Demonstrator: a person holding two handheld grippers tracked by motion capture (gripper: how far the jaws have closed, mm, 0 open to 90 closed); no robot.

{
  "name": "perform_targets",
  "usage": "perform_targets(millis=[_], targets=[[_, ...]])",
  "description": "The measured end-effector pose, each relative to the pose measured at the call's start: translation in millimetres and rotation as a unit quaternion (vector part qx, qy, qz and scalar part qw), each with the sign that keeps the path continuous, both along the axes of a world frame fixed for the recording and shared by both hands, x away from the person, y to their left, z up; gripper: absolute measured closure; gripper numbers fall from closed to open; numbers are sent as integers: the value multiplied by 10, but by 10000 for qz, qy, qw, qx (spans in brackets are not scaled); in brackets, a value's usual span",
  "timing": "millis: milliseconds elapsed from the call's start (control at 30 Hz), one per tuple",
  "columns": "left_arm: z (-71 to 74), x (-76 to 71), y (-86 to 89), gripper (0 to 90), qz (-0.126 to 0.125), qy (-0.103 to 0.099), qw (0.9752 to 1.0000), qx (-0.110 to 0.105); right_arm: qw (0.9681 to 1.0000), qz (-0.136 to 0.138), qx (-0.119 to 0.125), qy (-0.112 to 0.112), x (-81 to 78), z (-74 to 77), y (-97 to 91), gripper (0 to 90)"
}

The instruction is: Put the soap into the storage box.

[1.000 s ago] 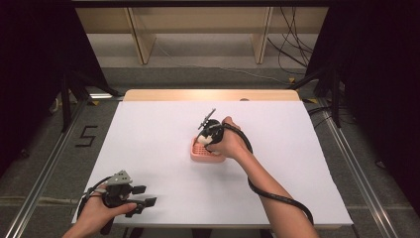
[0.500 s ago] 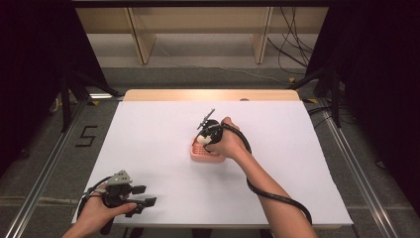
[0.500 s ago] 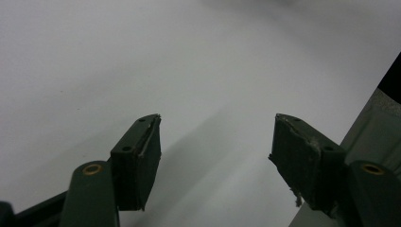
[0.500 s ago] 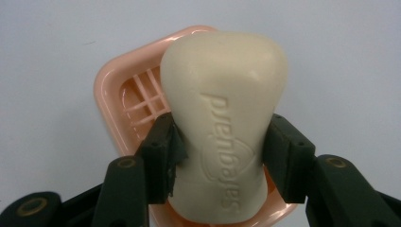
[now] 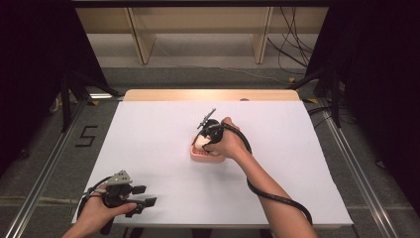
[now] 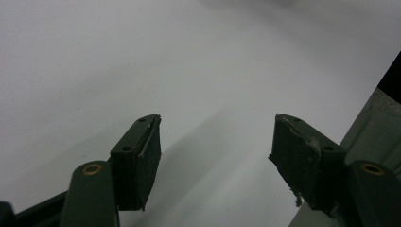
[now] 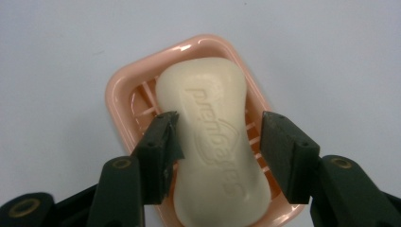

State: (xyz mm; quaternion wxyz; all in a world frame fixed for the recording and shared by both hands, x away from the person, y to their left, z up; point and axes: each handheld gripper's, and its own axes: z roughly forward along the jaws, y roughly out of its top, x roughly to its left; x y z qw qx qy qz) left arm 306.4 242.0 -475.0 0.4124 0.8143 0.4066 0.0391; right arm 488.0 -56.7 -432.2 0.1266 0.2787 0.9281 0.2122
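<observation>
Right gripper (image 7: 215, 142) astride a soap bar (image 7: 213, 142) lying in its pink soap dish (image 7: 123, 90).

In the right gripper view the jaws stand one on each side of the bar's waist, the left pad touching or nearly so, the right pad a little off it, so the bar is not clamped; embossed lettering shows on the soap, and the dish's ribbed floor. The high view hides that under the hand: there the right gripper (image 5: 208, 133) sits over the dish (image 5: 200, 154) mid-table (image 5: 297, 148). Well away from the dish, at the table's near left corner, the left gripper (image 5: 130, 196) rests; its own view shows the left gripper (image 6: 215, 151) spread wide over bare white table (image 6: 142, 56).
</observation>
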Motion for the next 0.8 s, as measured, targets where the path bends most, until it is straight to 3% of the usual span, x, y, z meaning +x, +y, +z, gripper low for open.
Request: perform_targets(millis=[100, 133, 200, 467, 800], targets=[[1, 3, 1, 332, -7, -13, 10000, 41, 9999, 1, 80, -62, -16, 50, -23, 441], [0, -5, -9, 332, 14, -3, 10000, -62, 9999, -6, 125, -43, -33, 73, -38, 433], [-1, -5, -10, 332, 9, -19, 10000, -59, 9998, -86, 178, -47, -60, 91, -53, 431], [-3, -2, -6, 332, 5, -8, 10000, -19, 9985, -258, 469, -89, -162, 144, -208, 439], [-10, -3, -8, 332, 43, -10, 10000, -19, 9969, -388, 657, -185, -342, 177, -439, 462]])
